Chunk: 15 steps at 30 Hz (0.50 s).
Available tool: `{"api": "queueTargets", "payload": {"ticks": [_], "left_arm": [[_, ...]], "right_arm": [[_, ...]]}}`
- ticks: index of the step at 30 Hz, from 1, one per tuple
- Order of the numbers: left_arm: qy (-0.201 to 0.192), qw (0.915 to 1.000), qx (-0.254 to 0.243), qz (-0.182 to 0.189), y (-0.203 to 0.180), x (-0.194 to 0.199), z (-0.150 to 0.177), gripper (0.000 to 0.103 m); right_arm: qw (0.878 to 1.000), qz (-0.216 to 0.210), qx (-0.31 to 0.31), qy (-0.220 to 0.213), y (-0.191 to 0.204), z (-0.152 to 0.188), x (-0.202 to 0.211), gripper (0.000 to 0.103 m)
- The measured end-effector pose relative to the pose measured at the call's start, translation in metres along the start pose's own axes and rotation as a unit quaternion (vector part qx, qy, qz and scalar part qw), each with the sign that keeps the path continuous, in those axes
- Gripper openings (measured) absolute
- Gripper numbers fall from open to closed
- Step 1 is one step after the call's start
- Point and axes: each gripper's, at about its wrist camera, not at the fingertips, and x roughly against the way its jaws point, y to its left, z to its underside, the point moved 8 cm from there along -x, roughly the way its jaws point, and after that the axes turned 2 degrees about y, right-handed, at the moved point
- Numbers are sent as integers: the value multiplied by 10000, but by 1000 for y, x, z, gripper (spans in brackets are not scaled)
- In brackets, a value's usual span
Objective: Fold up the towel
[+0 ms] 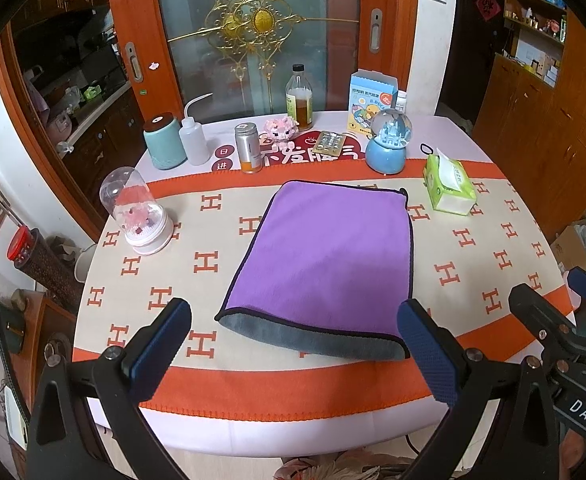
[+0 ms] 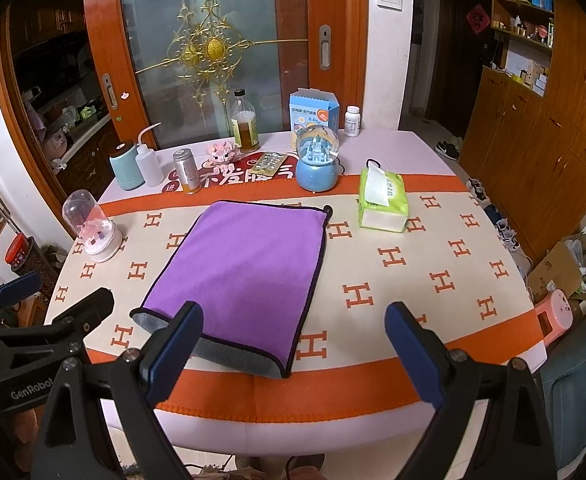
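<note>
A purple towel [image 1: 325, 256] with a dark trim and grey underside lies folded flat on the table's patterned cloth; it also shows in the right wrist view [image 2: 245, 272]. Its grey folded edge faces the near side. My left gripper [image 1: 293, 354] is open and empty, held above the table's near edge, just in front of the towel. My right gripper [image 2: 293, 354] is open and empty, held to the right of the towel's near right corner. Neither gripper touches the towel.
A green tissue pack [image 2: 383, 204] lies right of the towel. A blue snow globe [image 2: 317, 160], bottles, a metal tin [image 2: 187, 170], a teal jar [image 2: 124, 166] and a box stand along the back. A clear dome ornament [image 2: 91, 226] stands at the left.
</note>
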Motion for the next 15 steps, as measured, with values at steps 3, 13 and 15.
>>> {"api": "queueTargets", "payload": {"ticks": [3,13,15], "left_arm": [[7,10000,-5,0,0,0,0,102],[11,10000,1,-3,0,0,0,102],[13,10000,1,-5,0,-1,0,102]], "right_arm": [[10000,-4,-4,3,-1,0,0,93],[10000,-19,-14,12,5,6,-1,93],[10000,-17,-21,7,5,8,0,93]]}}
